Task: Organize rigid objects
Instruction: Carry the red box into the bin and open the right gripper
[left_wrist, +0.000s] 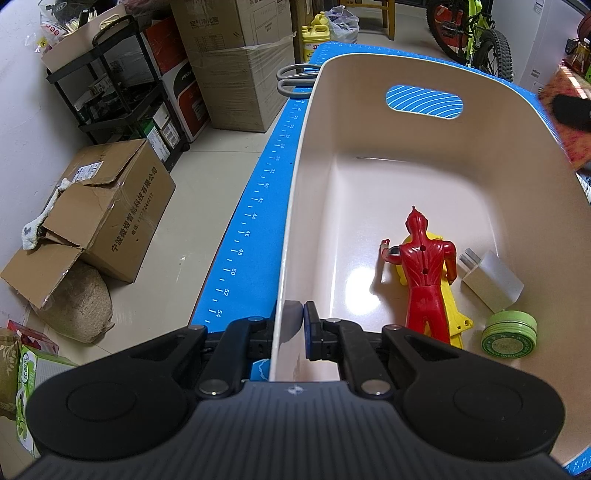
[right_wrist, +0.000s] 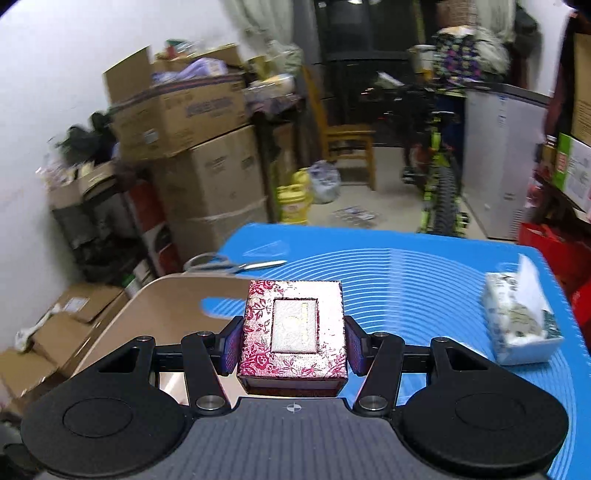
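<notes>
A beige plastic bin stands on a blue mat. My left gripper is shut on the bin's near left wall. In the bin lie a red toy figure on a yellow toy, a clear block and a green round tin. My right gripper is shut on a red and silver brocade box, held above the bin's rim.
Grey-handled scissors lie on the mat beyond the bin. A tissue pack sits on the mat at the right. Cardboard boxes, a black rack and a bicycle stand around the table.
</notes>
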